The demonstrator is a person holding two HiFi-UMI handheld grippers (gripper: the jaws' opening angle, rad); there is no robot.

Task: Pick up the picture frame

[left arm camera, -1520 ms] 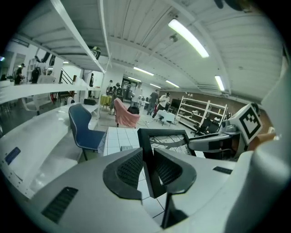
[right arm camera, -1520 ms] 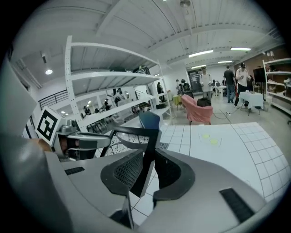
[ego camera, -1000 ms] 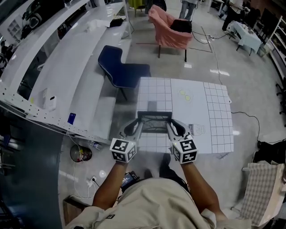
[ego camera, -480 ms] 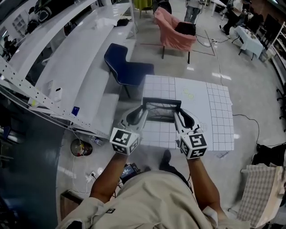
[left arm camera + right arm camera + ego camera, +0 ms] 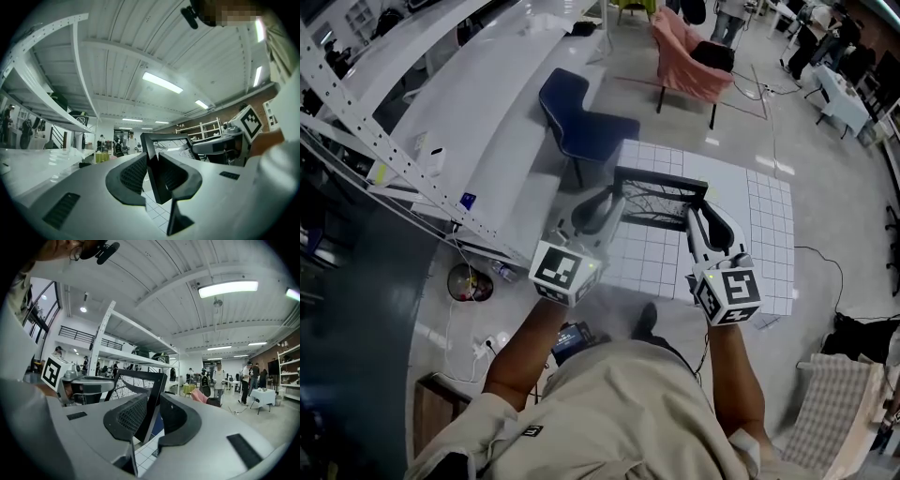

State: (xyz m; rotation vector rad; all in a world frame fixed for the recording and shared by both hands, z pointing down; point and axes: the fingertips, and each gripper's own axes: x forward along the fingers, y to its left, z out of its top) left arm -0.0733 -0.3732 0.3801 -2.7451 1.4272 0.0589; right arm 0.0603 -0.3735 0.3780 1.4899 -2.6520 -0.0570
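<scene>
A black picture frame (image 5: 661, 200) with a line drawing under its glass hangs in the air above the white gridded table (image 5: 769, 234), held by both side edges. My left gripper (image 5: 616, 202) is shut on the frame's left edge (image 5: 152, 173), with the dark pads (image 5: 133, 173) pressing on both faces. The right gripper (image 5: 694, 214) is shut on the right edge (image 5: 152, 399) in the same way. Both grippers point level, and the frame stands roughly upright between them. Across the frame, the left gripper view shows the right gripper's marker cube (image 5: 251, 123).
A blue chair (image 5: 581, 127) stands behind the table and a pink-covered chair (image 5: 689, 56) farther back. Long white shelving (image 5: 469, 122) runs along the left. A grey steel post (image 5: 356, 309) fills the near left. People stand in the distance (image 5: 246, 380).
Both grippers have risen together with the frame, lifting it well off the gridded table. The frame now sits higher and nearer the head camera.
</scene>
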